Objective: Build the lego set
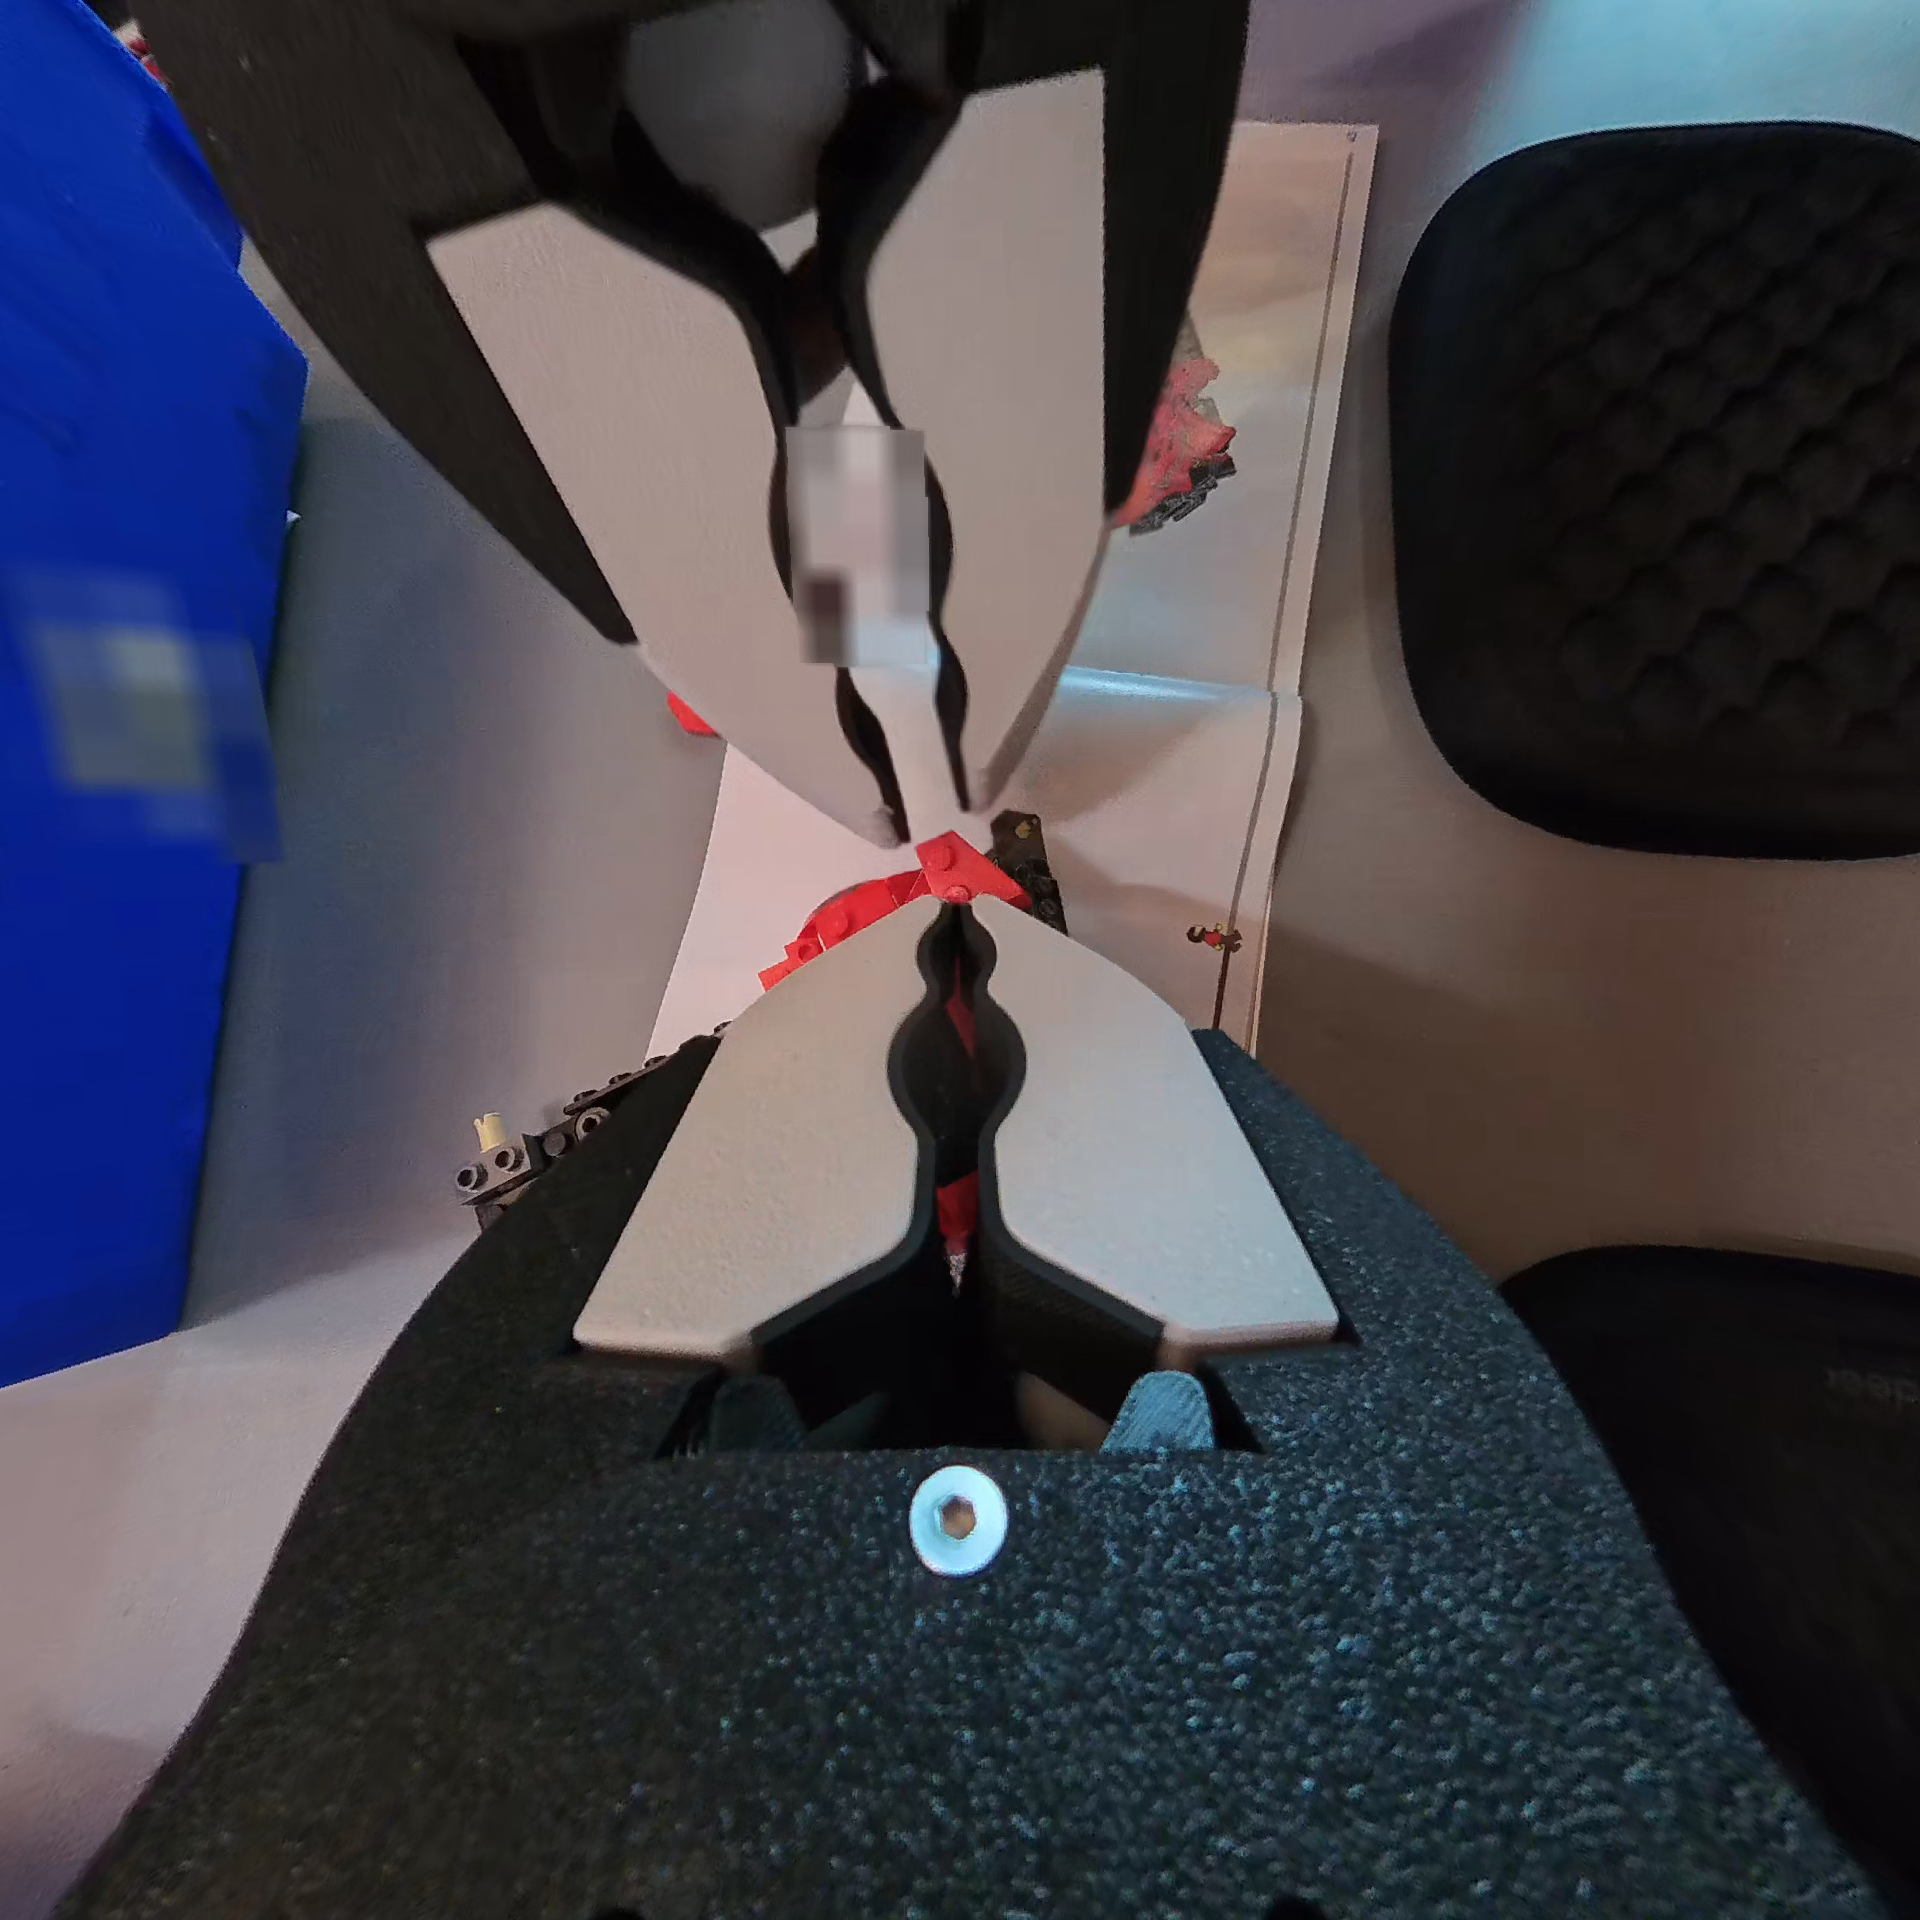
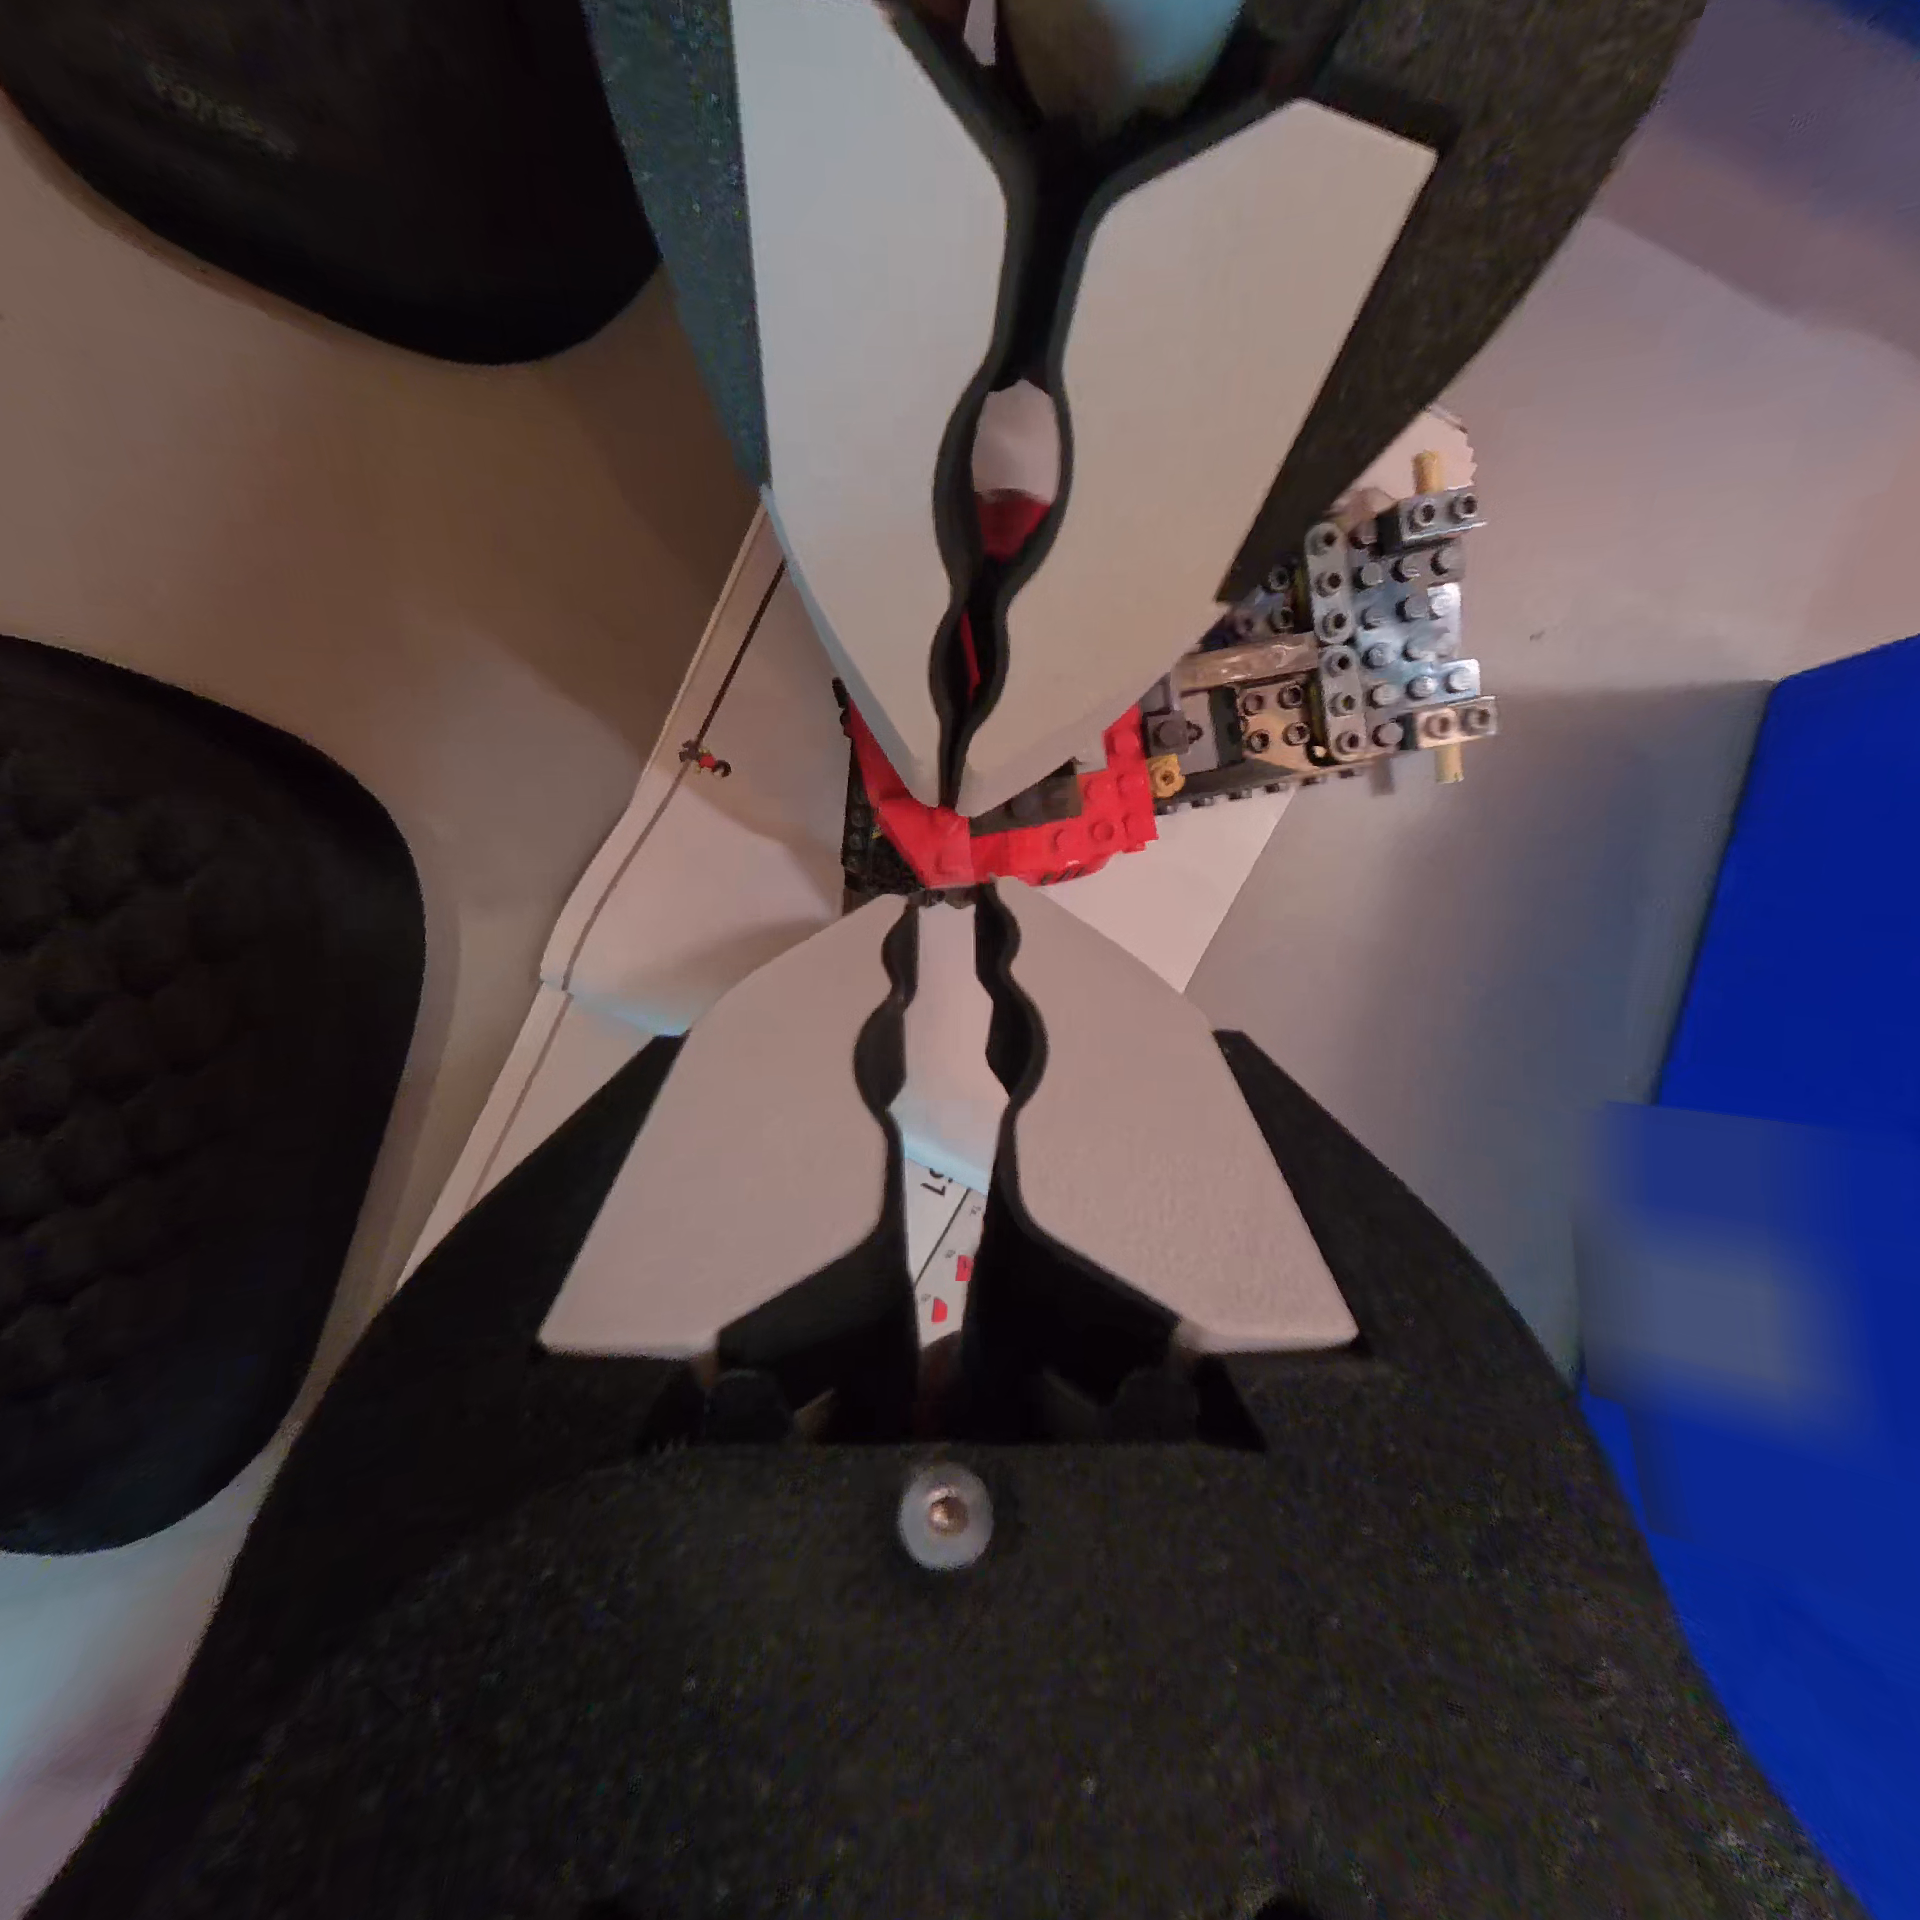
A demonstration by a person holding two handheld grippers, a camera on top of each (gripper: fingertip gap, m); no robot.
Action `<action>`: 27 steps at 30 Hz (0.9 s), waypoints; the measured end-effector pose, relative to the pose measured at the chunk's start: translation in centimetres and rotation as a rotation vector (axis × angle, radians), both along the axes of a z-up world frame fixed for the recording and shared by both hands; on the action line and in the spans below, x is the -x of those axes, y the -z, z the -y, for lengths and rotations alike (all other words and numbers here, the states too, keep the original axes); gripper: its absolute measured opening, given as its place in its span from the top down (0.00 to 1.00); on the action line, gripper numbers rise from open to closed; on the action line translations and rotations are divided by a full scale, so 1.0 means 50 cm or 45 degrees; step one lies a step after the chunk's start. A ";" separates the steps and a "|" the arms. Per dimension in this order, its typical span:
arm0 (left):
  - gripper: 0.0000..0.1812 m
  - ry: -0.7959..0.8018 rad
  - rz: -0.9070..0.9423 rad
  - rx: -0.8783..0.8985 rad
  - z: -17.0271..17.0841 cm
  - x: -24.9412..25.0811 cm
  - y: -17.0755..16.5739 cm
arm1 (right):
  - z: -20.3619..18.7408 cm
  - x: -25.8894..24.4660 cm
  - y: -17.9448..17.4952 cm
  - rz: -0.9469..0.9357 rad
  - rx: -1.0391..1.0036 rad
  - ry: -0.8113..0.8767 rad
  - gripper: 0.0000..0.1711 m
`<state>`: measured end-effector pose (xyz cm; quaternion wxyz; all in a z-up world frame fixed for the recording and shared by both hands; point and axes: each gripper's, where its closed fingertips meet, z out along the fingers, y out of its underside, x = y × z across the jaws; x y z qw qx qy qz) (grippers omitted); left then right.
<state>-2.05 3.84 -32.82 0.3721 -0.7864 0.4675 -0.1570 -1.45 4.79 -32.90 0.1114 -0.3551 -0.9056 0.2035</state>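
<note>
The left gripper is clamped on the red front of the lego model, held over the instruction sheet. The right gripper meets it tip to tip, fingers slightly parted and gripping nothing.

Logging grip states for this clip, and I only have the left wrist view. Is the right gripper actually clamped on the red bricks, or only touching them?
Observer: Not clamped. The right wrist view shows the right gripper with a clear gap between its fingers, and its tips only meet the edge of the red bricks.
Operator: What do those red bricks belong to? My own fingers hide most of it.
Observer: They join a grey studded chassis that extends away from the grippers, with tan axle pins sticking out on both sides.
</note>
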 end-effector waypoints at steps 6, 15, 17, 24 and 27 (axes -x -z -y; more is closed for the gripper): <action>1.00 0.008 -0.017 -0.011 0.000 -0.001 0.000 | 0.009 0.015 -0.007 -0.093 0.112 0.081 1.00; 1.00 0.012 -0.005 0.007 0.002 -0.002 0.000 | 0.013 0.011 0.002 -0.097 0.125 0.106 1.00; 1.00 0.012 -0.001 0.013 0.002 -0.002 0.001 | 0.014 0.011 0.002 -0.078 0.121 0.119 1.00; 1.00 0.017 -0.004 0.023 0.003 0.000 0.001 | 0.016 0.013 0.004 -0.031 0.065 0.186 1.00; 1.00 0.015 -0.006 0.024 0.004 0.002 0.002 | 0.017 0.015 0.005 -0.028 0.042 0.224 1.00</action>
